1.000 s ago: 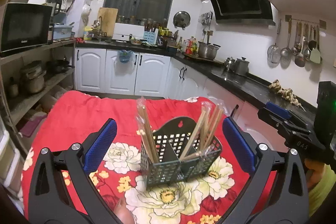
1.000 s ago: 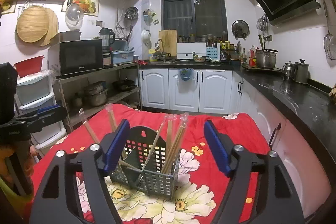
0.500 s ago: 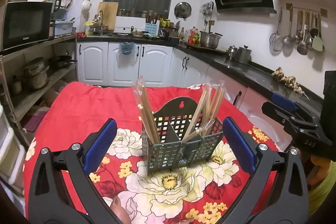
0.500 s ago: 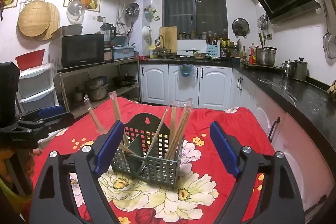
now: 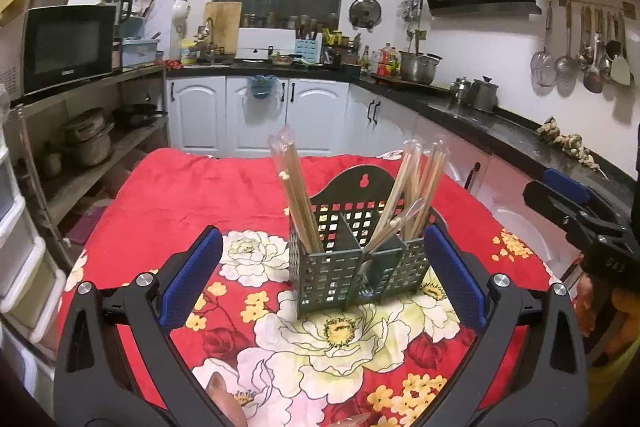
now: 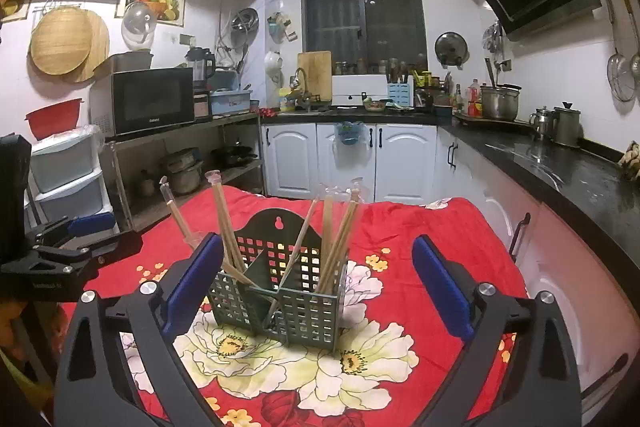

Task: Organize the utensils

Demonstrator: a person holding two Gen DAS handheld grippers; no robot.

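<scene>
A red floral tablecloth [image 5: 168, 195] was spread in a kitchen. The utensil caddy [image 5: 360, 259], chopsticks [image 5: 298, 199] upright, was centred ahead of both grippers. The left gripper [image 5: 320, 279] was held wide; the right gripper [image 6: 316, 287] was opening, nothing gripped.

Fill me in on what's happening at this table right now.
A person is sorting utensils with a pair of tongs in each hand. A dark perforated utensil caddy stands on the red floral tablecloth, with wrapped chopsticks leaning in its compartments. The left tongs are wide open and empty. The right tongs are opening, with nothing pressed between the pads. Neither touches the caddy.
</scene>
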